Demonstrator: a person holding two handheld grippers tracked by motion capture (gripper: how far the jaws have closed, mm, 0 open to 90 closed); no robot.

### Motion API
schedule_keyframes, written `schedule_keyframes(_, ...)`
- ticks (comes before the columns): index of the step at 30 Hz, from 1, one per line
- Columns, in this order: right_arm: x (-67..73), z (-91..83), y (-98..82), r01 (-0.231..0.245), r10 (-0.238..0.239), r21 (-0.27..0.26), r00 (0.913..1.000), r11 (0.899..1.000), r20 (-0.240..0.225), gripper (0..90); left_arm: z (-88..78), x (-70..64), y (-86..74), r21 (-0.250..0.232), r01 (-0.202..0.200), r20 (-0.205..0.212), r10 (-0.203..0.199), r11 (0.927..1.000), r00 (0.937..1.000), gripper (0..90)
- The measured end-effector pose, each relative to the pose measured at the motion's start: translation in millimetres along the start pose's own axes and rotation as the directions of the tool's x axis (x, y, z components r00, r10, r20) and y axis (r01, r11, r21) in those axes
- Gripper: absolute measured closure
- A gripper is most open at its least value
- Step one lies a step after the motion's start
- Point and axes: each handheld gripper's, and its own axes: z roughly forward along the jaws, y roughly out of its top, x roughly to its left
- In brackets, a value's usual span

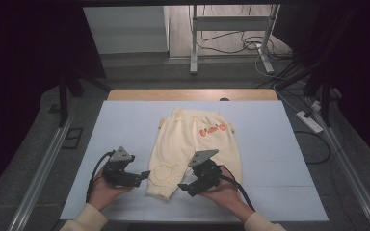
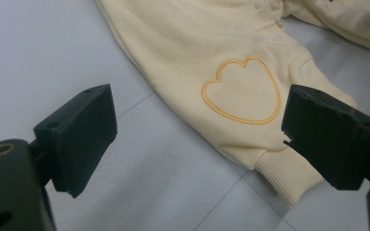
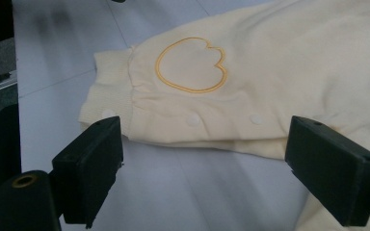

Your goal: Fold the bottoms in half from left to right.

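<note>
From the high view, the cream trousers (image 1: 192, 144) lie flat at the middle of the desk (image 1: 125, 125), waistband toward the far edge, with the left tool (image 1: 143, 176) beside the near cuff and the right tool (image 1: 185, 186) over the near edge of the legs — both held by hands coming from the near edge. In the left gripper view, the left tool (image 2: 197, 139) stands wide open, its jaws either side of the ribbed cuff (image 2: 289, 175) and the stitched heart outline (image 2: 243, 89), gripping nothing. In the right gripper view, the right tool (image 3: 202, 159) is likewise spread open and empty — jaws apart just short of the leg's snap-button edge (image 3: 221, 118).
</note>
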Motion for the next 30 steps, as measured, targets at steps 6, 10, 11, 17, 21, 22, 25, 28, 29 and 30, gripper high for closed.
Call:
schedule_keyframes(6,5.8,6.8,3.6,0.016,-0.016,0.014,0.9998,1.0,-0.015,13.6,-0.3,1.2,-0.2,-0.004,0.002,-0.003,-0.002,1.0,1.0,12.1)
schedule_keyframes(10,10.1,11.3,6.1,0.024,-0.024,0.011,0.9995,1.0,-0.022,13.6,-0.2,1.0,-0.1,-0.002,0.0,-0.003,0.0,1.0,1.0,12.1)
schedule_keyframes(11,11.1,12.3,7.0,0.024,-0.024,0.017,0.9993,1.0,-0.028,13.6,-0.4,1.0,-0.1,-0.002,0.0,-0.003,0.0,1.0,1.0,12.1)
schedule_keyframes(17,16.0,16.8,10.4,0.033,-0.032,0.017,0.9985,0.999,-0.043,13.6,-0.3,2.1,0.0,-0.004,0.002,-0.007,-0.002,1.0,1.0,12.2)
schedule_keyframes(21,18.2,20.3,12.4,0.034,-0.034,0.02,0.9983,0.999,-0.047,13.7,-0.7,2.1,-0.2,-0.005,0.003,-0.007,-0.003,1.0,1.0,12.1)
schedule_keyframes(22,18.9,21.6,12.7,0.033,-0.032,0.017,0.9982,0.999,-0.052,13.7,-0.8,2.2,-0.2,-0.005,0.002,-0.007,-0.002,1.0,1.0,12.2)
schedule_keyframes(25,21.9,24.6,14.8,0.042,-0.04,0.023,0.9977,0.999,-0.055,13.8,-0.9,2.2,-0.2,-0.005,0.002,-0.007,-0.002,1.0,1.0,12.2)
schedule_keyframes(28,25.0,27.4,16.9,0.048,-0.046,0.025,0.9971,0.999,-0.061,14.1,-0.9,3.0,-0.3,-0.005,0.004,-0.007,-0.004,1.0,1.0,12.1)
schedule_keyframes(29,26.1,28.9,17.5,0.049,-0.048,0.024,0.9967,0.998,-0.065,14.3,-0.9,3.3,-0.3,-0.004,0.004,-0.007,-0.004,1.0,1.0,12.1)
schedule_keyframes(30,26.7,29.8,18.0,0.052,-0.05,0.027,0.9965,0.998,-0.066,14.4,-0.9,3.5,-0.4,-0.004,0.005,-0.007,-0.005,1.0,1.0,12.1)
